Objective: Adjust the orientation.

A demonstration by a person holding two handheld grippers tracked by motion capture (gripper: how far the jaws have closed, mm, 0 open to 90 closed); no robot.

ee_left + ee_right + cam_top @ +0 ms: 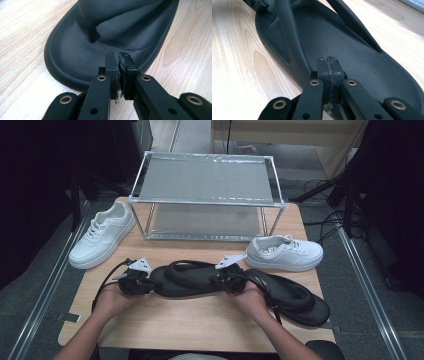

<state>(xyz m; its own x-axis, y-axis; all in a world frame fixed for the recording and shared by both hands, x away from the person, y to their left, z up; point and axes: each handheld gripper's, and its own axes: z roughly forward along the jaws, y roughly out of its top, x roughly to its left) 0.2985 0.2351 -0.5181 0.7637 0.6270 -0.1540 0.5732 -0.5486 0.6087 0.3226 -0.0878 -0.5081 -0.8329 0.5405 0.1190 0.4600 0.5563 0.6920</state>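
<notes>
Sandal point(187, 279) lies flat on the tabletop point(200, 322), between the two grippers. Left gripper point(119, 58): its fingers point(111, 65) are pressed together over the sandal's toe end, at its rim, nothing but frayed padding between them. Right gripper point(328, 62): its fingers point(322, 66) are fully closed over the heel end of the footbed, beside a strap point(287, 27); whether either pair pinches the edge cannot be told. A second sandal point(295, 297) lies just beyond the right fingers.

A light wooden surface point(200, 320) stands on grey floor point(30, 285), dark room around, cables point(325, 227) at right.
</notes>
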